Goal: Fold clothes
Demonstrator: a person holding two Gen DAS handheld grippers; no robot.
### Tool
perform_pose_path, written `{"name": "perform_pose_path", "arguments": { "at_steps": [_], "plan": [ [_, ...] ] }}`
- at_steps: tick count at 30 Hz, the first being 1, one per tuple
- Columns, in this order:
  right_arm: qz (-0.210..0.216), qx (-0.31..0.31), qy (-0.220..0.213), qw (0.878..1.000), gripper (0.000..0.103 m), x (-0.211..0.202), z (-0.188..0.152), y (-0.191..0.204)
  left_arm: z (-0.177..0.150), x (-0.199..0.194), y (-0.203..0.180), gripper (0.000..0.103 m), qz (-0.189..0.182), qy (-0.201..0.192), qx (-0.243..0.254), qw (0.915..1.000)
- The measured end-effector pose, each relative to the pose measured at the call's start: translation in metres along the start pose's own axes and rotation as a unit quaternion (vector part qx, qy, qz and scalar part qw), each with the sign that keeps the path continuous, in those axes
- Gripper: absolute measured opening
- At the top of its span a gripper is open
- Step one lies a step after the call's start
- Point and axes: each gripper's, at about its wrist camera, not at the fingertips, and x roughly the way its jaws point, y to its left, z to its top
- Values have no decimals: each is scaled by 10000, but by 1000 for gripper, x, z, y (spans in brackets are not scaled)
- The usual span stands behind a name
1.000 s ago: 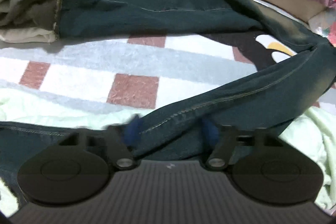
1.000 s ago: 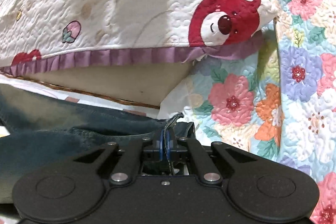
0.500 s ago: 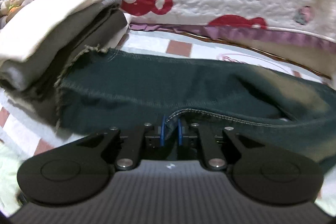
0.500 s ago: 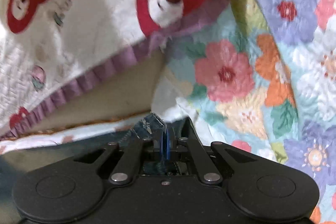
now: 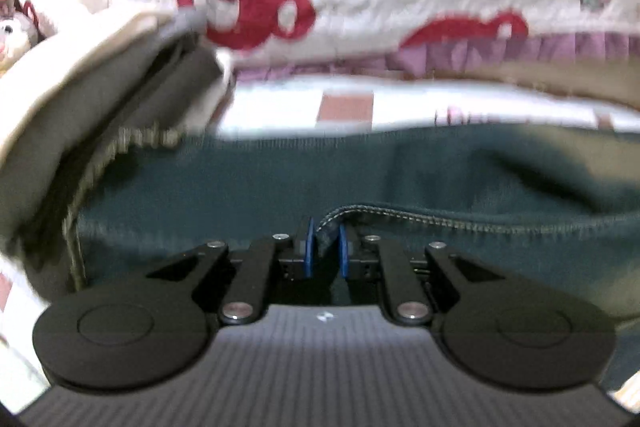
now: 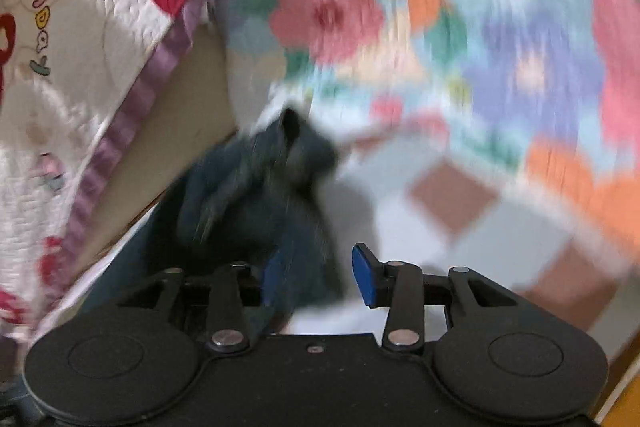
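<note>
Left gripper (image 5: 325, 247) is pinching the jeans (image 5: 360, 179) seam; right gripper (image 6: 320, 279) is gaping wide, denim bunched against its left pad.

My right tongs (image 6: 318, 277) are standing with the jaws spread apart, blue pads (image 6: 363, 277) showing. The dark jeans (image 6: 256, 187) are lying bunched in front of them, one fold draping against my left pad; whether it is touching I cannot tell through the blur. The bear quilt (image 6: 80, 39) with its purple frill is hanging at the left, the floral quilt (image 6: 460, 39) is filling the upper right, and the checked bed sheet (image 6: 452, 203) is lying beneath the jeans.
</note>
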Motion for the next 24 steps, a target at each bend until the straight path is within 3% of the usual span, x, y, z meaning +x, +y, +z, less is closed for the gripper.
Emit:
{"name": "perform_pose_path", "arguments": {
  "at_steps": [2,4,8,10,12,17,20,24],
  "plan": [
    [91,216,89,9997,49,6,-10,2,17,2,-4,12,-36,-66,39,10000],
    [181,432,177,9987,52,12,-20,3,24,8,-10,15,-168,195,28,9997],
    [237,851,218,9958,55,27,-33,6,-4,-10,5,20,-295,292,-622,9972],
    [91,1113,142,9936,56,36,-35,5,-19,-19,13,34,-358,340,-946,9943],
    [58,1281,21,9917,58,40,-35,4,-33,-28,20,40,-421,388,-1269,9903],
    [-1,1318,-258,9909,60,47,-29,4,-67,-50,37,42,-588,505,-1955,9776],
    [-19,1190,-481,9917,62,58,-18,1,-72,-53,15,55,-892,562,-1109,9882],
    [-82,956,-745,9926,61,70,-6,0,-89,-60,-13,58,-1393,616,-459,9873]
  ]
}}
